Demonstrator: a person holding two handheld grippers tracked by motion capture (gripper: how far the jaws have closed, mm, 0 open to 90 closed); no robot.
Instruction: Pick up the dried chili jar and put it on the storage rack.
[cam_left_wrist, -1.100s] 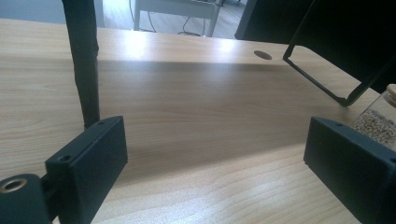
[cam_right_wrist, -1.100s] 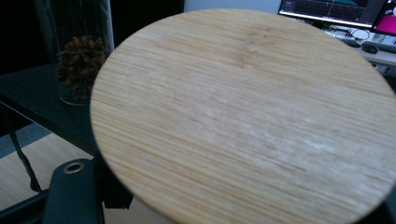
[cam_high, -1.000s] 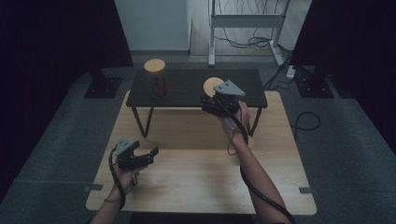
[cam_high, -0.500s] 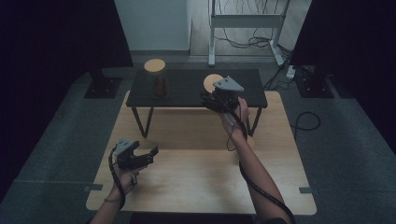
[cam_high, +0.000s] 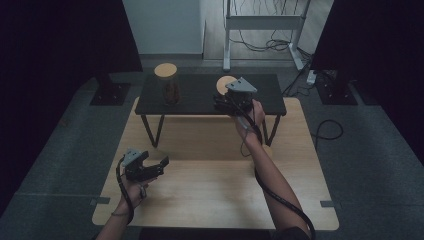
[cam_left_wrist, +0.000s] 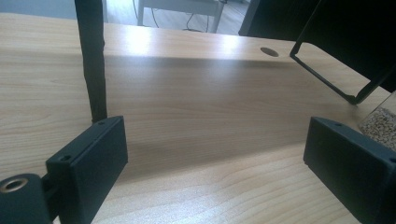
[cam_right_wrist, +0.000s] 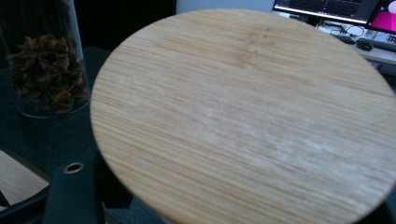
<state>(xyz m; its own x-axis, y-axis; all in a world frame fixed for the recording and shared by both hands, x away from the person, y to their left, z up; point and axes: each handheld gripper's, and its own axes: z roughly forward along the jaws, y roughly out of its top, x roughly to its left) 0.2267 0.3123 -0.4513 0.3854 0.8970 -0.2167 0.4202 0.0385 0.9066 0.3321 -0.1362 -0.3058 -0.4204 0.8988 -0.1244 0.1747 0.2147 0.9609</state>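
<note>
- While my right tongs (cam_high: 222, 102) are closed as tight as they go, apparently on the round wooden lid (cam_right_wrist: 243, 116), the hold looks to be at the lid's edge; in the right gripper view the disc covers the jaws, so I cannot see how deep the pads bite.
- With a wide, flat disc pinched at its edge, I judge that any quick wrist turn could lever it loose, dropping it onto the black upper bench (cam_high: 200, 102) or past its near edge onto the wooden bench (cam_high: 210, 150) below.
- The lid sits at the upper middle of the high view, over the right half of the black upper bench.
- The glass jar of star anise (cam_high: 170, 87) stands well apart, to the left in that view; a careless sweep that way could knock it over.
- My left tongs (cam_high: 159, 167) are wide open and hold nothing, low over the wooden bench at the lower left of the high view, too far off to catch a slip.
- Counted: two tongs, two benches, one star anise jar with its own wooden top, one separate lid in the right tongs.
- One clear container of pale grains (cam_left_wrist: 379, 125) peeks in at the right edge of the left gripper view.
</note>
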